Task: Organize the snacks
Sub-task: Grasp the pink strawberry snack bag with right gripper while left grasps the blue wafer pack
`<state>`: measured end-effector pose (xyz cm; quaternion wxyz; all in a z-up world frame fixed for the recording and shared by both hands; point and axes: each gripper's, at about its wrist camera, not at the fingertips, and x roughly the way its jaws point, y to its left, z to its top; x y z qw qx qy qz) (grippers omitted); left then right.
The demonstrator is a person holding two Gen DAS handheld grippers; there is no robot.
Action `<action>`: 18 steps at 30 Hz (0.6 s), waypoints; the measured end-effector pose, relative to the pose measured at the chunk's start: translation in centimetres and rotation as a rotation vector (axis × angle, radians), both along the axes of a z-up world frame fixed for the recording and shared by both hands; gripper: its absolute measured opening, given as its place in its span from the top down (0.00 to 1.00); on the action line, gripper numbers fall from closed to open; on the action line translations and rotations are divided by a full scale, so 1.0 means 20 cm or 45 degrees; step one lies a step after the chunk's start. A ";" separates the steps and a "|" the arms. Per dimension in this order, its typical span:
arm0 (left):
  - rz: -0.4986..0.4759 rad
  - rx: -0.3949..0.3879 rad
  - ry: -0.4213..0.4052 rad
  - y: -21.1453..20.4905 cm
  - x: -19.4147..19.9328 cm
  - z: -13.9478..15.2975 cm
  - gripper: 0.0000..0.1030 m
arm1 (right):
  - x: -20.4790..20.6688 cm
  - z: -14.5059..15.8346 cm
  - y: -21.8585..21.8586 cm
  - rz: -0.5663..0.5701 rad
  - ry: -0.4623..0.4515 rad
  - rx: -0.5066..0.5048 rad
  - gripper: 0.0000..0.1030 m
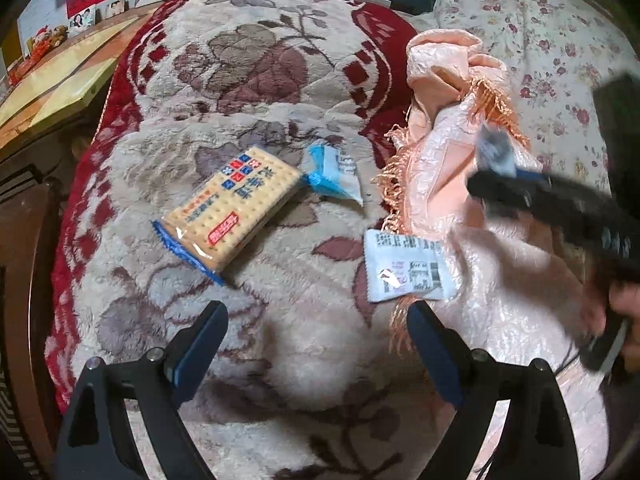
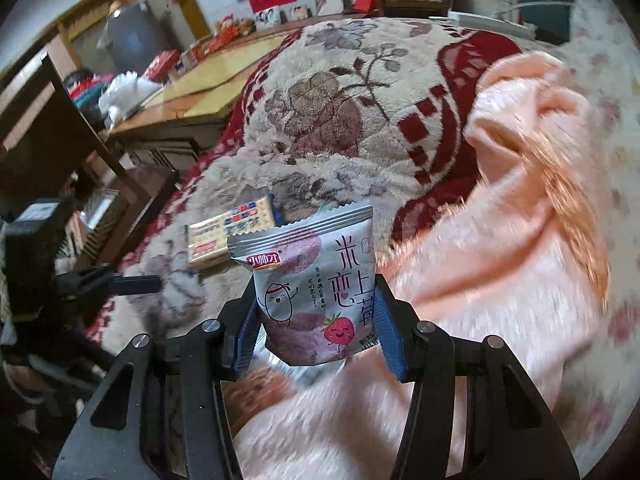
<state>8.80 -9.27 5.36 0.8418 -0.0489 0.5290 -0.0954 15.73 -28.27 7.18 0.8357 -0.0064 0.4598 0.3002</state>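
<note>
My right gripper (image 2: 316, 296) is shut on a grey snack pouch (image 2: 312, 276) with a strawberry cartoon, held upright above the pink cloth (image 2: 500, 240). The left wrist view shows that gripper (image 1: 492, 168) blurred at the right with the pouch (image 1: 494, 150) in it. My left gripper (image 1: 316, 312) stands wide open over the fleece blanket (image 1: 248, 60), nothing between its fingers. Ahead of it lie a cracker pack (image 1: 232, 208), a blue-and-white packet (image 1: 336, 172) and a white packet (image 1: 404, 266) face down at the cloth's fringe. The cracker pack (image 2: 224, 236) also shows behind the pouch.
The fringed pink cloth (image 1: 448, 120) is bunched on the right of the blanket, over a floral quilt (image 1: 560, 52). A wooden table (image 2: 200, 84) with clutter stands to the left, and a dark chair (image 2: 60, 120) is close by. A person's hand (image 1: 628, 308) is at the right edge.
</note>
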 end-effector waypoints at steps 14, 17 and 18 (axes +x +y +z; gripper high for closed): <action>-0.074 0.111 0.115 -0.22 0.63 -0.07 0.10 | 0.01 -0.10 -0.23 -0.207 0.149 0.171 0.50; -0.162 0.171 0.139 -0.31 0.70 -0.14 0.12 | 0.02 -0.11 -0.24 -0.208 0.161 0.194 0.50; -0.184 0.193 0.144 -0.33 0.72 -0.16 0.22 | 0.02 -0.11 -0.24 -0.208 0.163 0.203 0.50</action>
